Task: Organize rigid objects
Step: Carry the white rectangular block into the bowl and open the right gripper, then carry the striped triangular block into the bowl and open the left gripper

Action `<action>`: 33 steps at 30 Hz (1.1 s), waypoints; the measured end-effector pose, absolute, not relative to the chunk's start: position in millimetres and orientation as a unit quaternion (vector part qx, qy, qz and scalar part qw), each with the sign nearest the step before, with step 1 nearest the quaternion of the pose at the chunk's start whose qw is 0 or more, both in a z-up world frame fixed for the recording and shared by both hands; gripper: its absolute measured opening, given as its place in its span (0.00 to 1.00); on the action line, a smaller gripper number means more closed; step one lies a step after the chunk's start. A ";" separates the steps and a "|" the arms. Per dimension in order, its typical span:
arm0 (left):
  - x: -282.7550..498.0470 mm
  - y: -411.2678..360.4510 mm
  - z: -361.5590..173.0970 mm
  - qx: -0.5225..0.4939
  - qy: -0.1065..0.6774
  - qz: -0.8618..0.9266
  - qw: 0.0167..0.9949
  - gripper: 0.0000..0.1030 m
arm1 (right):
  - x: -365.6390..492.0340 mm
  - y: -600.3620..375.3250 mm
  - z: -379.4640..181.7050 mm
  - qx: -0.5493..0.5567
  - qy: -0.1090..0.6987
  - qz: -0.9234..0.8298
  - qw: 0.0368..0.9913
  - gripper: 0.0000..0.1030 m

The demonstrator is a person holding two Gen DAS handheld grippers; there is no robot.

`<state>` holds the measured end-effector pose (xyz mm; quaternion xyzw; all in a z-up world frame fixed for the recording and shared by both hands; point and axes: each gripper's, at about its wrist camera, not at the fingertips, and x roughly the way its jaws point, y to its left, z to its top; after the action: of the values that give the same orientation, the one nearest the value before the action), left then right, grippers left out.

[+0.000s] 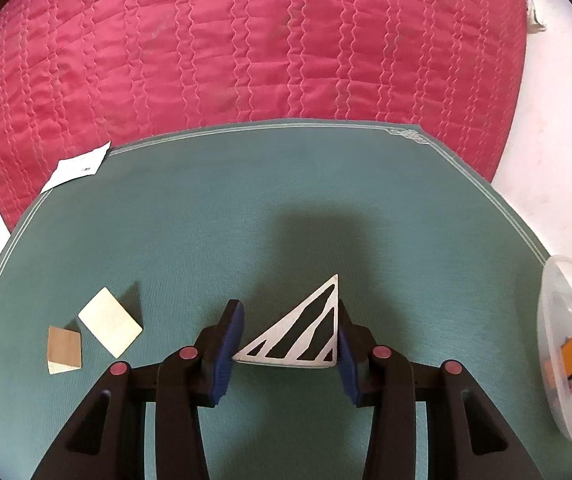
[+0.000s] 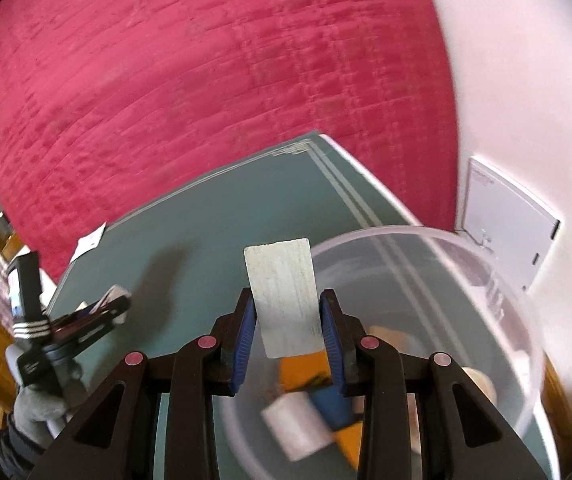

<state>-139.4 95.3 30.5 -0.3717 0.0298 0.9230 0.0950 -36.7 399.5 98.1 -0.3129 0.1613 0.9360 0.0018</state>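
Note:
My left gripper (image 1: pixel 286 344) is shut on a flat white triangle with black stripes (image 1: pixel 305 334), held a little above the green mat (image 1: pixel 246 220). Left of it on the mat lie a pale square tile (image 1: pixel 110 322) and a small wooden wedge (image 1: pixel 64 350). My right gripper (image 2: pixel 287 338) is shut on a whitish rectangular block (image 2: pixel 286 296), held over the near left part of a clear round plastic container (image 2: pixel 465 280). Inside the container lie a white block (image 2: pixel 297 426), a blue piece (image 2: pixel 331 406) and orange pieces (image 2: pixel 301 370). The left gripper (image 2: pixel 114 304) shows at the left of the right wrist view, held by a gloved hand (image 2: pixel 36 408).
A quilted pink bedspread (image 1: pixel 246 40) lies beyond the mat. A white paper slip (image 1: pixel 78 168) rests at the mat's far left corner. The clear container (image 1: pixel 565 344) sits at the mat's right edge. A white panel (image 2: pixel 505 216) lies on the pale surface to the right.

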 end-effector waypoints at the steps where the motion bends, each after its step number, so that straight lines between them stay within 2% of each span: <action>1: -138.0 95.4 31.3 -0.371 0.030 0.923 0.097 0.44 | -35.9 403.8 98.1 -0.312 0.163 0.936 0.007 0.32; 17: -105.3 114.0 46.0 -0.351 0.041 0.925 0.140 0.44 | -25.3 463.4 85.8 -0.314 0.207 0.924 0.072 0.33; 18: -103.7 115.4 46.5 -0.350 0.042 0.925 0.143 0.44 | -25.4 465.2 84.5 -0.315 0.209 0.923 0.073 0.34; 21: -98.2 119.6 47.7 -0.348 0.045 0.924 0.150 0.44 | -24.6 471.7 80.5 -0.317 0.225 0.919 0.071 0.47; 33: -85.5 141.8 53.6 -0.346 0.054 0.918 0.184 0.44 | -18.4 478.3 79.9 -0.306 0.234 0.919 0.087 0.47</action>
<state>-85.5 141.8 53.6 -0.3463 0.0543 0.9182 0.1844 -18.4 478.3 79.9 -0.3058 0.2339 0.9188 0.0867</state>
